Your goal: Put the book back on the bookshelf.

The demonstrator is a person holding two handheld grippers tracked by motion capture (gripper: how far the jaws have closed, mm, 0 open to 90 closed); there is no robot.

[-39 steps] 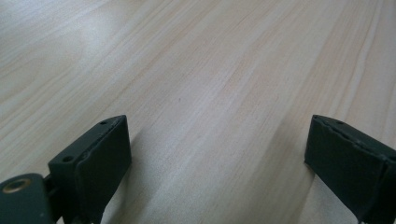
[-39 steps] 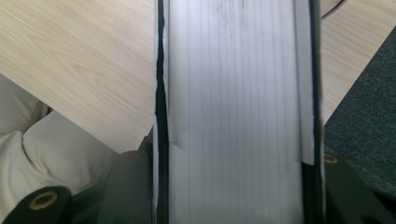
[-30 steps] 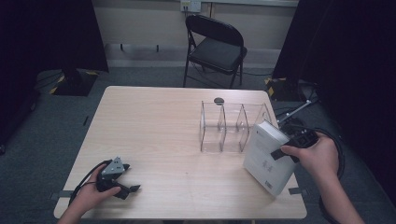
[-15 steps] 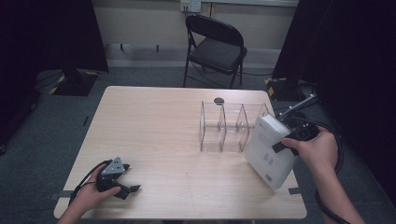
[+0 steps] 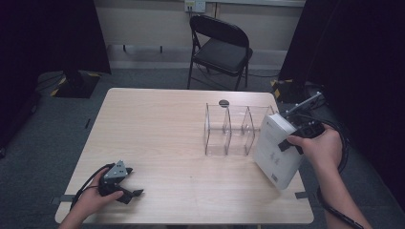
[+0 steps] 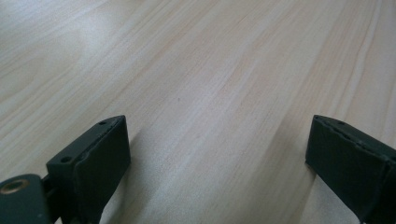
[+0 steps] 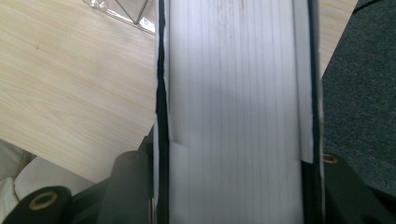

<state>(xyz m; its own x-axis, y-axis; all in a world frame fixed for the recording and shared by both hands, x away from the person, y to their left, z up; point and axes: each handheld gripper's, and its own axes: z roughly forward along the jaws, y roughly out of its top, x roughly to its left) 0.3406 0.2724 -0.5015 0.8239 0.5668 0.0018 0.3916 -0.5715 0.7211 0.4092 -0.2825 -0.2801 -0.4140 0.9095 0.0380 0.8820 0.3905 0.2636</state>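
Observation:
A thick white book hangs tilted over the table's right edge, its page block facing the right gripper view. My right gripper is shut on it, one jaw on each cover. A clear plastic rack with three upright compartments stands just left of the book, its corner showing in the right gripper view. My left gripper rests near the table's front left corner, held by a hand. Its jaws stand wide open over bare wood with nothing between them.
The light wooden table has a small dark round thing behind the rack. A black folding chair stands beyond the far edge. Grey carpet surrounds the table, and a cable trails off to the right.
The right hand has lifted the book a little and brought its top end closer to the rack. The left gripper has stayed where it was.

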